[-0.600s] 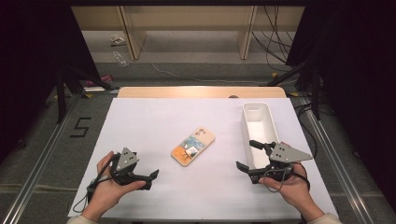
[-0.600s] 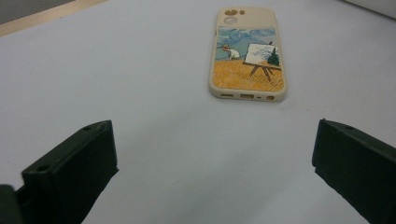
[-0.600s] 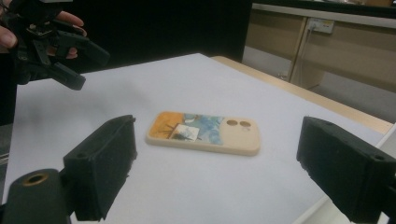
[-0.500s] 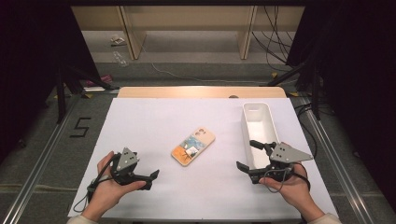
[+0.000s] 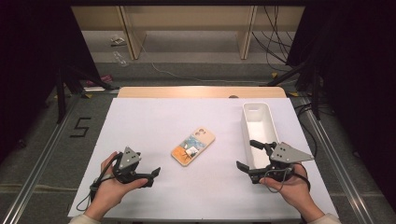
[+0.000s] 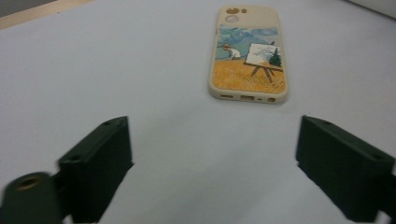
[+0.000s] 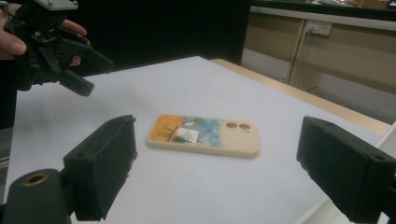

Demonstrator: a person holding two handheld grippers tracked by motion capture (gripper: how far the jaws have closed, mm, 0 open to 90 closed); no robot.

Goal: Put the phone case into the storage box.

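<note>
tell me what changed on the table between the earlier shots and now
Nothing visibly changed. The left tool and right tool rest in the same spots on the white table, jaws open and empty; the phone case lies flat between them and the white bin stands where it was.

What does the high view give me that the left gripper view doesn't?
High view alone: the white bin at the table's right, and the right gripper, jaws open, beside its near end, plus the left gripper seen from outside. Left gripper view alone: close detail of the phone case's printed painting, a wheat field with an easel, and its port cutouts facing the open jaws. Both: the phone case lying flat, untouched, on the white table.
</note>
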